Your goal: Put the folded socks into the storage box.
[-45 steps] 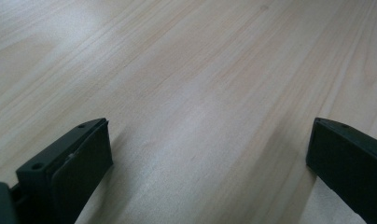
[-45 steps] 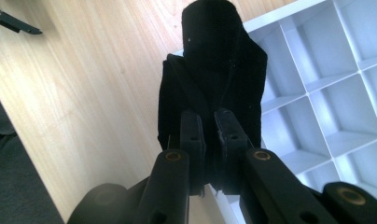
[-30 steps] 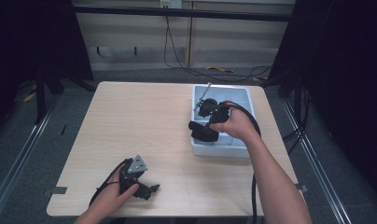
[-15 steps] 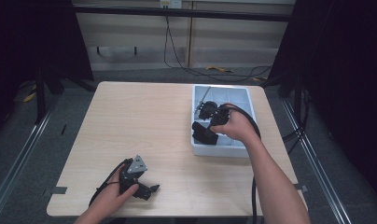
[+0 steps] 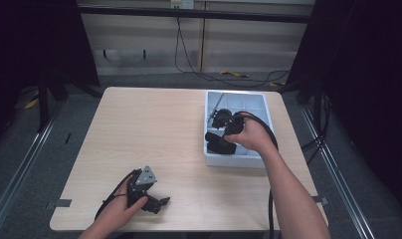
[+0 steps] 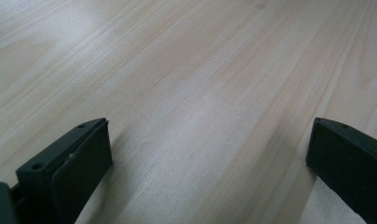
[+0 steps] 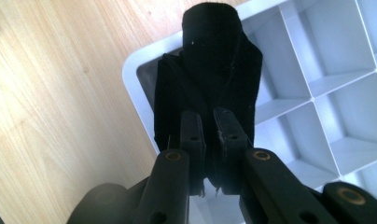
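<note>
Black cloth (image 7: 207, 79) pinched in right tool (image 7: 209, 140), over tray (image 7: 317, 84).

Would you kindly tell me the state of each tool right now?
Left tool: open, empty, low over the table.
Right tool: closed on a black fabric piece over the white divided tray.

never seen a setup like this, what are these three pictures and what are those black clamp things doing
A person sits at a pale wooden table, holding a black two-jaw gripper in each hand. The high view looks down from above. The other two come from cameras riding on each gripper. The left gripper rests near the table's front edge, jaws wide open on bare wood. The right gripper is pinched shut on a black folded cloth piece, over a corner compartment of a white plastic divided tray.
</note>
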A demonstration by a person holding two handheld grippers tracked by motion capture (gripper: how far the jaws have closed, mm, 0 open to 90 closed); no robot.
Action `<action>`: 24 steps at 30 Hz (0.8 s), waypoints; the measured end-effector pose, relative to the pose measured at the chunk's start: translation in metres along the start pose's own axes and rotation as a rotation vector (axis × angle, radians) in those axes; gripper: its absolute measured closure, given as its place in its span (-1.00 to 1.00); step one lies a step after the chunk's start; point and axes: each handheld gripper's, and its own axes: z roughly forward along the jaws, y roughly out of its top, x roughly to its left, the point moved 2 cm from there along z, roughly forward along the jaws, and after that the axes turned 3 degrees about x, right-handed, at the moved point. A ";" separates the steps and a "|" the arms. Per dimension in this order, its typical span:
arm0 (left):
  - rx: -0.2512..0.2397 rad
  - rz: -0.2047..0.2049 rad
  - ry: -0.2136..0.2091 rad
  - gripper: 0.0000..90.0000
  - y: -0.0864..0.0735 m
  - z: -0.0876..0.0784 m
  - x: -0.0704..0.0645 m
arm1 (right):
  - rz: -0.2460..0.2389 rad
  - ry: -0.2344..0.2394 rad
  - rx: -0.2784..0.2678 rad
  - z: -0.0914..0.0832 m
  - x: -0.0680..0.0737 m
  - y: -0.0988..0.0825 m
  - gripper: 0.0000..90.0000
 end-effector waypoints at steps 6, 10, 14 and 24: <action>0.002 -0.001 -0.002 -1.00 0.000 0.000 0.000 | -0.013 0.002 0.000 0.000 0.002 0.006 0.87; 0.002 -0.002 -0.006 -1.00 0.000 0.000 0.000 | -0.002 0.005 -0.020 -0.003 0.001 0.005 0.87; -0.002 -0.003 -0.007 -1.00 -0.001 0.000 0.000 | -0.005 0.000 -0.009 0.004 0.003 0.005 0.82; -0.002 -0.003 -0.007 -1.00 -0.001 0.000 0.000 | 0.030 0.016 -0.037 -0.004 0.004 0.000 0.49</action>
